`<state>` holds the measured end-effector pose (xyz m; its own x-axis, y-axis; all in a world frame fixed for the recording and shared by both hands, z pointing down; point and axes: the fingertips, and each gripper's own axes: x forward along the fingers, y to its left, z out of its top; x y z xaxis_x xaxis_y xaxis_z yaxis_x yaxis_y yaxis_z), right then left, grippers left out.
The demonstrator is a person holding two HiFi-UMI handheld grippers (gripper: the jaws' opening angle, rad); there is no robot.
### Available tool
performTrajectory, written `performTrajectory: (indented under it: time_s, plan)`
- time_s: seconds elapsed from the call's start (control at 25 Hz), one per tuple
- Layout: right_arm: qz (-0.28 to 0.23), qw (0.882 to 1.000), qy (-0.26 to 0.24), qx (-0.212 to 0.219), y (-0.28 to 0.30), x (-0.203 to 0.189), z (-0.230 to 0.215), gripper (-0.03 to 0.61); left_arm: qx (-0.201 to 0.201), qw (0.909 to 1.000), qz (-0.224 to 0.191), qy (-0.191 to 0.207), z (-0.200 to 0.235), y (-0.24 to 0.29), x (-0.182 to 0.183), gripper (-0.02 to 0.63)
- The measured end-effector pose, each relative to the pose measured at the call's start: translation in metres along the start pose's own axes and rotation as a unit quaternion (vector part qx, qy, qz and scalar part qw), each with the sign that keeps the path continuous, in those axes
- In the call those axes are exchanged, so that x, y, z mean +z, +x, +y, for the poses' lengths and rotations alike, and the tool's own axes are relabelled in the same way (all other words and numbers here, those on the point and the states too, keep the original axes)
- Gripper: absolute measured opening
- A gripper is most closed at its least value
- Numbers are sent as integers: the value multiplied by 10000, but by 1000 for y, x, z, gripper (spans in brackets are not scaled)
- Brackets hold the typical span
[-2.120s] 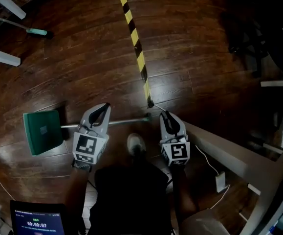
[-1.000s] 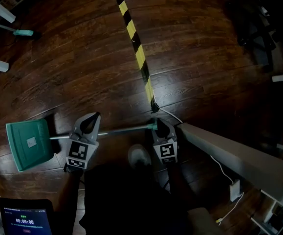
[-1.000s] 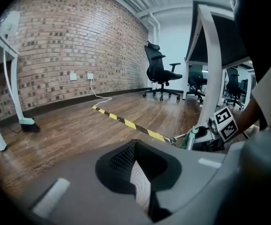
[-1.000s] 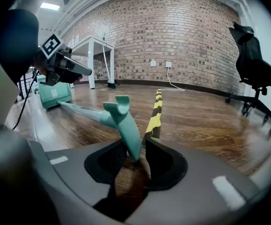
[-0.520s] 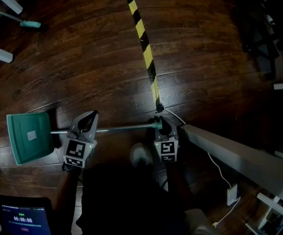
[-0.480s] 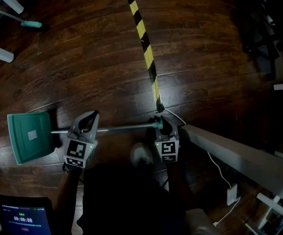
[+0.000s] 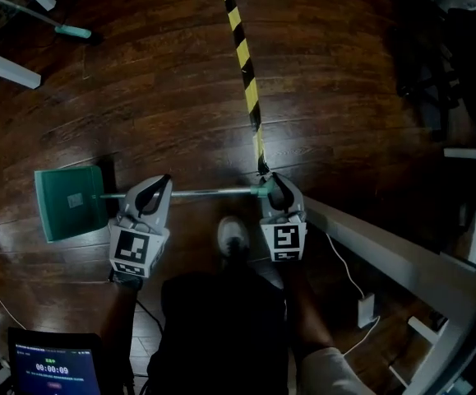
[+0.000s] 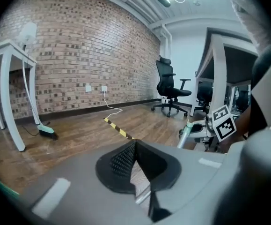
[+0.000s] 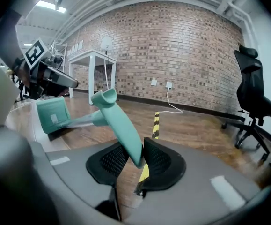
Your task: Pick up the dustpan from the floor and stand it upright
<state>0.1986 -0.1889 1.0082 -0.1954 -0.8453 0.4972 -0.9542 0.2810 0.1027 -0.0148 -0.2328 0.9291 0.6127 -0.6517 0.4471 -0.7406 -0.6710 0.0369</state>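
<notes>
The dustpan has a green pan (image 7: pixel 67 204), a thin metal shaft (image 7: pixel 209 192) and a green handle (image 9: pixel 119 125). It hangs roughly level between my two grippers. My left gripper (image 7: pixel 161 185) is shut on the shaft close to the pan. In the left gripper view the shaft (image 8: pixel 142 195) passes under the closed pads and runs on toward the right gripper (image 8: pixel 205 130). My right gripper (image 7: pixel 275 184) is shut on the green handle, which sits between its pads. Its jaws have just been opening a little around that handle. The pan (image 9: pixel 52 116) shows beyond it.
Yellow-black tape (image 7: pixel 246 72) runs up the dark wood floor. A teal-headed broom (image 7: pixel 73 31) and white table legs (image 7: pixel 7 68) stand at the far left. A white desk beam (image 7: pixel 385 257), a cable and a socket (image 7: pixel 361 309) lie to the right. The person's shoe (image 7: pixel 232 237) is between the grippers.
Both grippers have risen together with the dustpan held between them. The pan has come up off the floor and the shaft now lies level.
</notes>
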Motion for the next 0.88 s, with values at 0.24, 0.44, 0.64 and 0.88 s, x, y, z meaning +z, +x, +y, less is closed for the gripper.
performTrajectory:
  time_s: [0.24, 0.44, 0.64, 0.88]
  plan:
    - [-142, 9996, -256, -3, -42, 111, -1, 129, 158, 9994, -27, -307, 0, -62, 83, 0]
    - [-18, 9988, -492, -48, -70, 185, 0, 149, 282, 9986, -55, -444, 3, -109, 152, 0]
    - [218, 9938, -1090, -28, -100, 251, 17, 169, 476, 9971, 8, -598, 13, -161, 212, 0]
    - [506, 9818, -1830, 3, -124, 315, 42, 192, 819, 9950, -151, -554, 39, -213, 290, 0]
